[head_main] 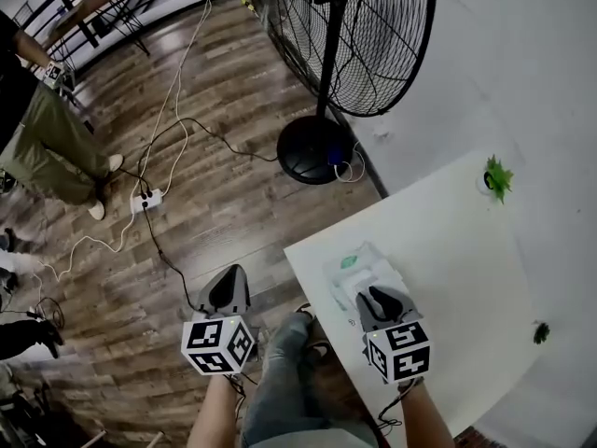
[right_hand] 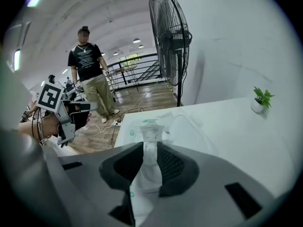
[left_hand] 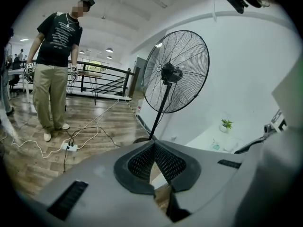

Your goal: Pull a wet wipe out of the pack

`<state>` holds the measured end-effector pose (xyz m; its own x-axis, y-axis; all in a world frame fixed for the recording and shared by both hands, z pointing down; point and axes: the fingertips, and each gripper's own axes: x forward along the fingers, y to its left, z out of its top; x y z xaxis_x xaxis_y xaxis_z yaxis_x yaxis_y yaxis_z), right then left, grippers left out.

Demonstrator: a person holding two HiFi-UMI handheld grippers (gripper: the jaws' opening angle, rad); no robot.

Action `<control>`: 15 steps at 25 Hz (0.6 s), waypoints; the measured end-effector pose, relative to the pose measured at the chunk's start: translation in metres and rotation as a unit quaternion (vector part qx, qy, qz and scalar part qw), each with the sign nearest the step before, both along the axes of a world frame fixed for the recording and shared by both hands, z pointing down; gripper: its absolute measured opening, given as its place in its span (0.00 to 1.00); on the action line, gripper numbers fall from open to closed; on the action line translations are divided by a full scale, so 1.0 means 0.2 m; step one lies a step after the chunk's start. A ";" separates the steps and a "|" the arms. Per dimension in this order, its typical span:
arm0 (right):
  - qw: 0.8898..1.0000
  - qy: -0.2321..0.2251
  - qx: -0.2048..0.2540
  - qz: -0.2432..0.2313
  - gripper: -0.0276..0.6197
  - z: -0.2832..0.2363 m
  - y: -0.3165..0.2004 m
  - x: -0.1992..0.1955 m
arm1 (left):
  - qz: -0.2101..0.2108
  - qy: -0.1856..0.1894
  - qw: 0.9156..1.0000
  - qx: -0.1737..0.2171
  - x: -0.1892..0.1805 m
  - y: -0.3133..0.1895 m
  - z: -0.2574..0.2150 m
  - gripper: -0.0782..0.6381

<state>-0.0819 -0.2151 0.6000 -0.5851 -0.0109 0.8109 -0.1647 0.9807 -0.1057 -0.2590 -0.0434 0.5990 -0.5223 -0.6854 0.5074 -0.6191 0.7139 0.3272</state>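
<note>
Head view: my right gripper (head_main: 378, 299) sits over the pack (head_main: 350, 265) near the tabletop (head_main: 457, 241) edge; left gripper (head_main: 227, 292) hangs off to the side, above floor (head_main: 215, 157). Left gripper view: fingers (left_hand: 139, 163) pressed together, nothing btwn. Right gripper view: fingers (right_hand: 174, 165) pinch the wet wipe (right_hand: 150, 148) rising from the pack. Risk: pack's unheld, so it may lift w/ the wipe or slide off

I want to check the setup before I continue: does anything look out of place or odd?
Nothing is spilled or damaged. One odd thing: the pack lies near the table corner with nothing holding it. The right gripper pinches a wipe, but the left gripper hangs shut and empty beside the table.
</note>
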 end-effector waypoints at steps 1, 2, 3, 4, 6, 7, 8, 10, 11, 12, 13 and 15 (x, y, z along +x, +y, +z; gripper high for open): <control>1.000 0.003 0.000 -0.001 0.18 0.00 0.00 0.00 | 0.000 0.001 1.000 0.000 0.00 0.00 0.00 0.11; 1.000 0.006 0.001 -0.003 0.18 0.01 0.00 0.00 | 0.000 0.002 1.000 -0.001 0.00 0.00 0.01 0.11; 1.000 0.010 0.001 -0.005 0.18 0.01 0.01 -0.01 | -0.001 0.003 1.000 -0.001 0.00 0.00 0.01 0.11; 1.000 0.014 0.001 -0.007 0.18 0.02 0.01 -0.01 | -0.001 0.004 1.000 -0.001 0.00 0.00 0.02 0.11; 1.000 0.021 -0.002 -0.007 0.18 0.03 0.01 -0.01 | -0.001 0.005 1.000 0.000 0.00 -0.01 0.02 0.11; 1.000 0.024 -0.005 -0.007 0.18 0.03 0.01 -0.01 | 0.000 0.006 1.000 0.000 0.00 -0.01 0.02 0.11; 1.000 0.027 -0.007 -0.006 0.18 0.04 0.01 -0.01 | 0.002 0.006 1.000 -0.001 0.00 -0.01 0.03 0.11; 0.999 0.032 -0.010 -0.005 0.18 0.04 0.01 -0.01 | 0.004 0.008 1.000 -0.002 0.01 -0.02 0.04 0.11; 0.999 0.035 -0.010 -0.005 0.18 0.05 0.01 -0.01 | 0.004 0.009 1.000 -0.003 0.01 -0.02 0.04 0.11; 0.999 0.038 -0.011 -0.005 0.18 0.05 0.01 -0.01 | 0.004 0.009 1.000 -0.003 0.02 -0.02 0.04 0.11; 0.999 0.042 -0.012 -0.006 0.18 0.05 0.00 -0.01 | 0.003 0.010 1.000 -0.003 0.02 -0.02 0.05 0.11; 0.999 0.051 -0.017 -0.005 0.18 0.06 0.00 -0.01 | 0.003 0.012 1.000 -0.004 0.02 -0.01 0.05 0.11</control>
<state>-0.0834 -0.2149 0.6119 -0.4998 0.0237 0.8658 -0.1655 0.9786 -0.1223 -0.2550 -0.0463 0.6095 -0.5064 -0.6839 0.5252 -0.6155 0.7132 0.3353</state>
